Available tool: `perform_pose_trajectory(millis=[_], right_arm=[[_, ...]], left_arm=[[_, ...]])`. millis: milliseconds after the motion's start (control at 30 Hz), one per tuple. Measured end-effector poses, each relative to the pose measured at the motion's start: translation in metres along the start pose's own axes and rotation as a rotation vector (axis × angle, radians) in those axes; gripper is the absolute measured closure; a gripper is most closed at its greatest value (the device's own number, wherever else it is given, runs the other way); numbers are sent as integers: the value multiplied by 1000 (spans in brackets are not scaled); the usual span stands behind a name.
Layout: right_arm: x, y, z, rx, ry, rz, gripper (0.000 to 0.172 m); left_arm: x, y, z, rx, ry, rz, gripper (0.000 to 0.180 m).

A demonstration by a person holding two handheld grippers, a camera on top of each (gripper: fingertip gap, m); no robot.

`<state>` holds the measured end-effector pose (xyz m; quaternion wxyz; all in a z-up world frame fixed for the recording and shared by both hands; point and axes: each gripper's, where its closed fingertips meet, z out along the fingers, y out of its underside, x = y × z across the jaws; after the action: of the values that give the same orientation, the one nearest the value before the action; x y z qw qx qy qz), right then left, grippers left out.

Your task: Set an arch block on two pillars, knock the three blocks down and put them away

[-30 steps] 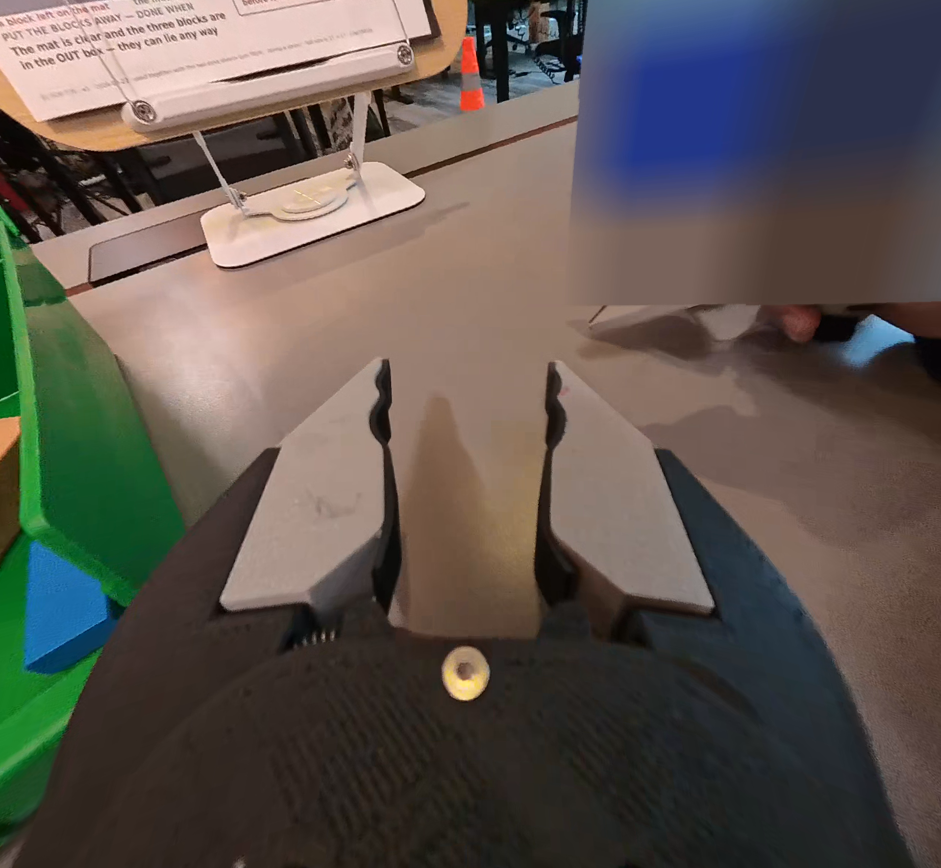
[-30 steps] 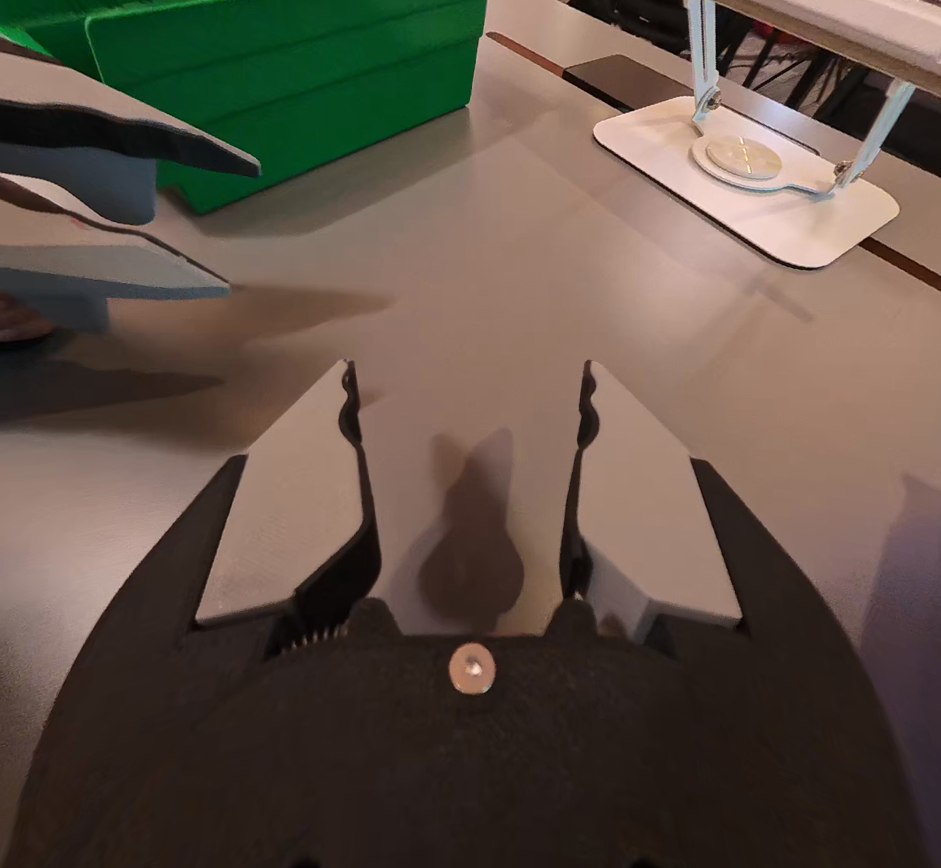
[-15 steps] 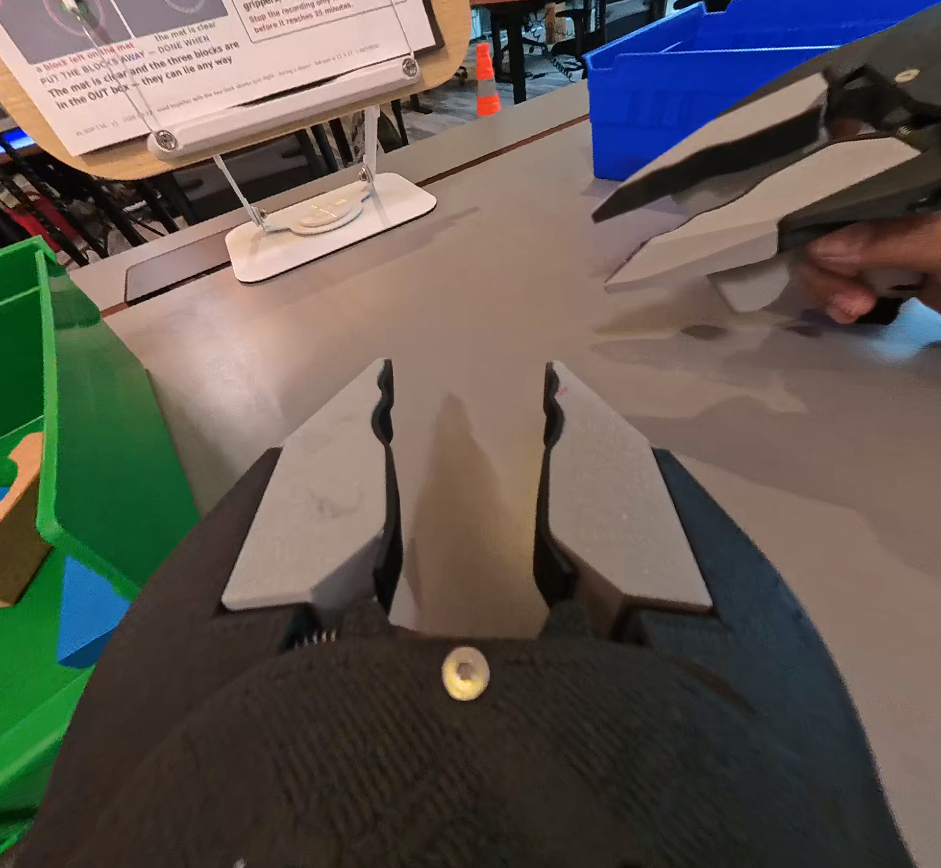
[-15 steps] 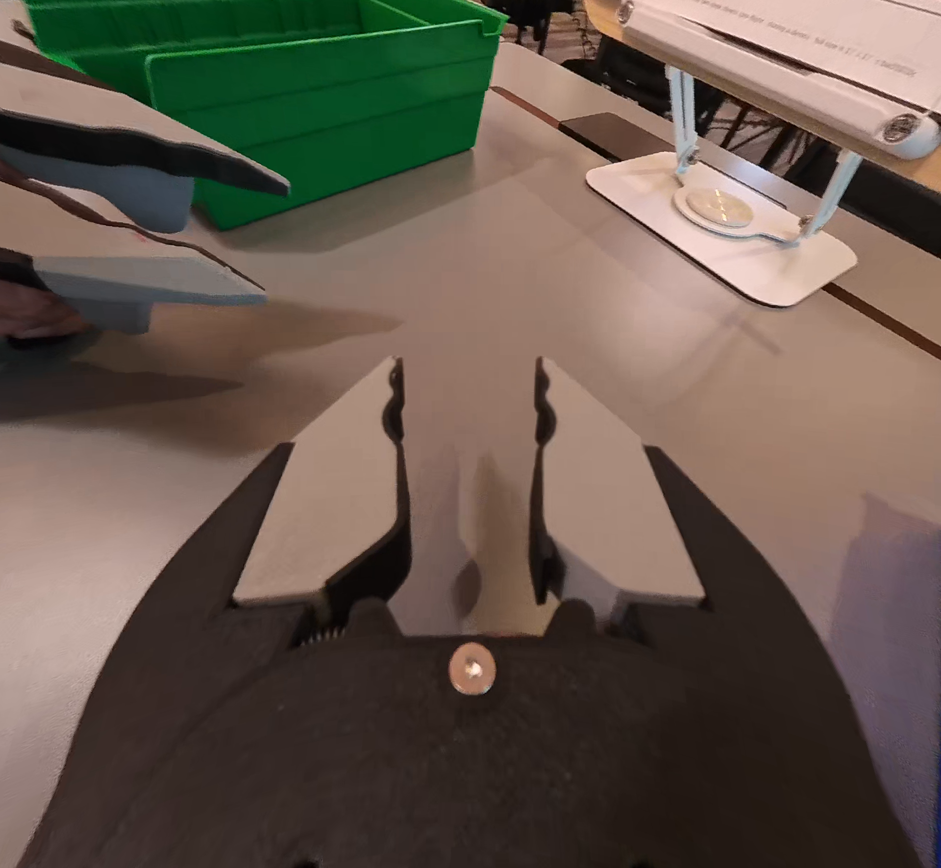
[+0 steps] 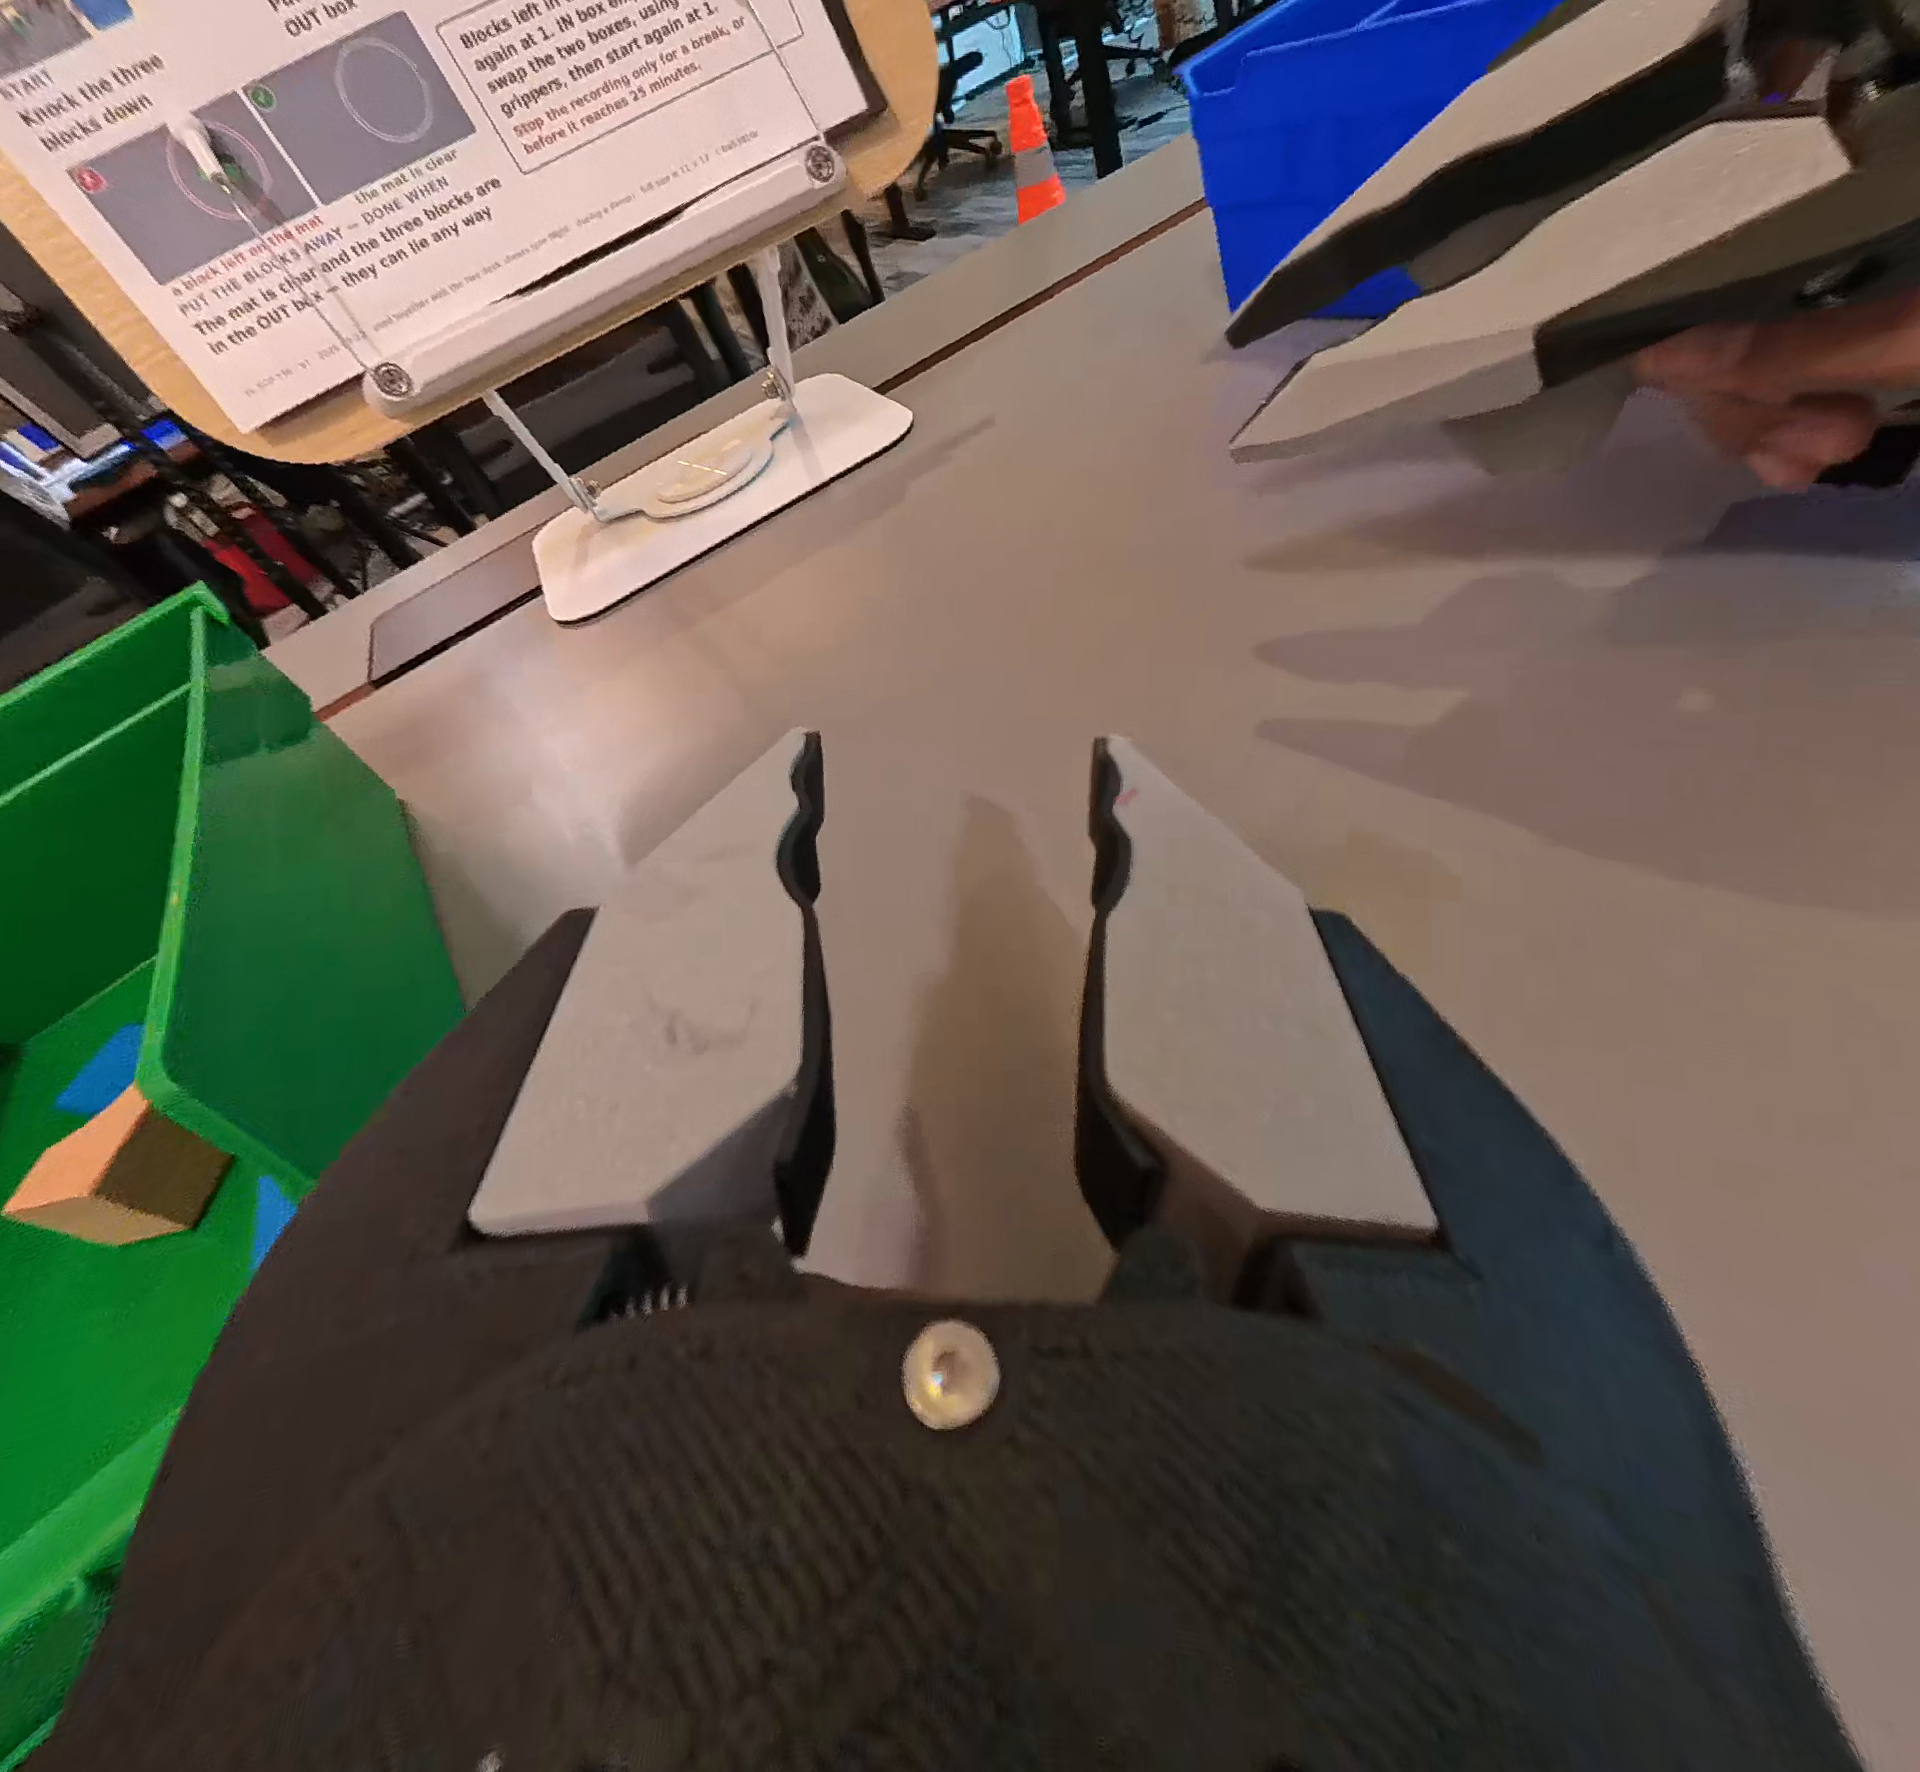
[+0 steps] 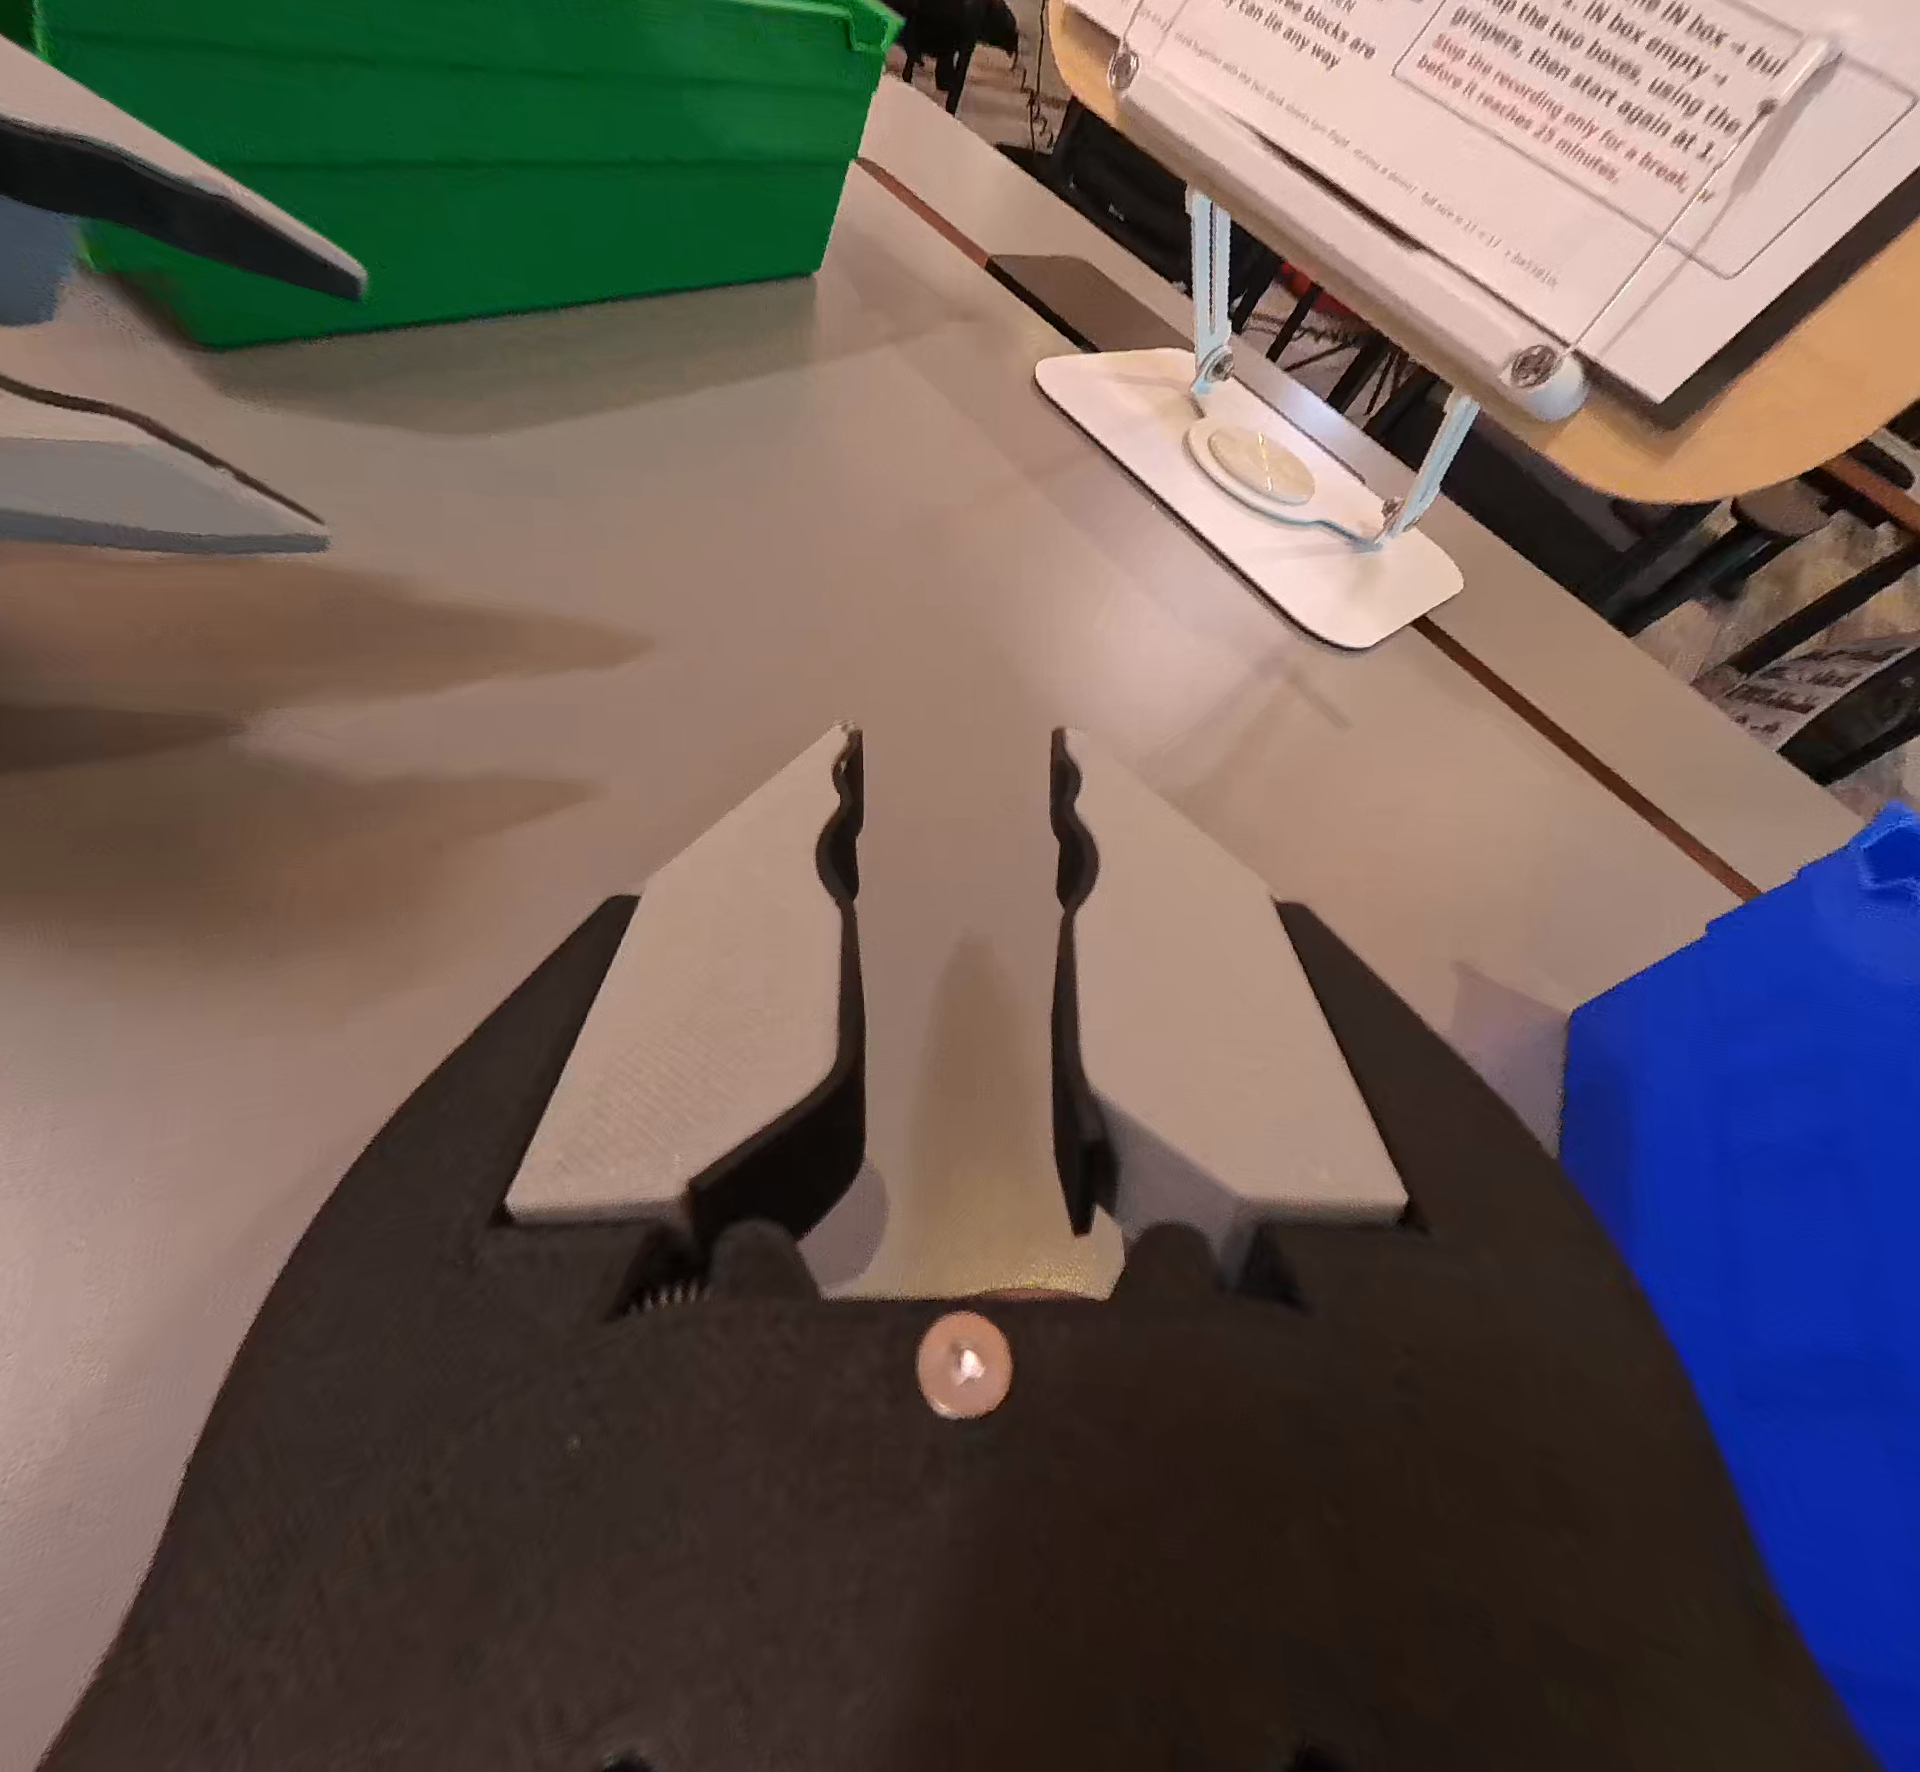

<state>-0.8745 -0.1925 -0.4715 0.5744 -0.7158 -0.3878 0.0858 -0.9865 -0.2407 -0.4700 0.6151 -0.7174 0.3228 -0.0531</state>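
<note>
While apart, both claws (image 5: 954,756) (image 6: 956,746) seemingly bare.

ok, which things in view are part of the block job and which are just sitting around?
Job:
- green bin, holding a wooden block and blue blocks
- blue bin
- left gripper, open, nothing between its fingers
- right gripper, open, nothing between its fingers

Bystanders:
- instruction sheet on its stand
- orange cone
- desks and chairs behind

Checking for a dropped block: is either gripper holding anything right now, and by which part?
Nothing is held. The left gripper and right gripper both stand open over the bare table.
</note>
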Motion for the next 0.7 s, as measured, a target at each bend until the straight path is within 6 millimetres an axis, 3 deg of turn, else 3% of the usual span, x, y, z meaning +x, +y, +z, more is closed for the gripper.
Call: perform_pose_trajectory(millis=[367, 700], right_arm=[[7, 6, 5, -14, -12, 38, 139], [-2, 15, 9, -72, -36, -7, 141]], left_arm=[[1, 2, -3, -3, 82, -76, 130], [-2, -3, -7, 44, 110, -131, 134]])
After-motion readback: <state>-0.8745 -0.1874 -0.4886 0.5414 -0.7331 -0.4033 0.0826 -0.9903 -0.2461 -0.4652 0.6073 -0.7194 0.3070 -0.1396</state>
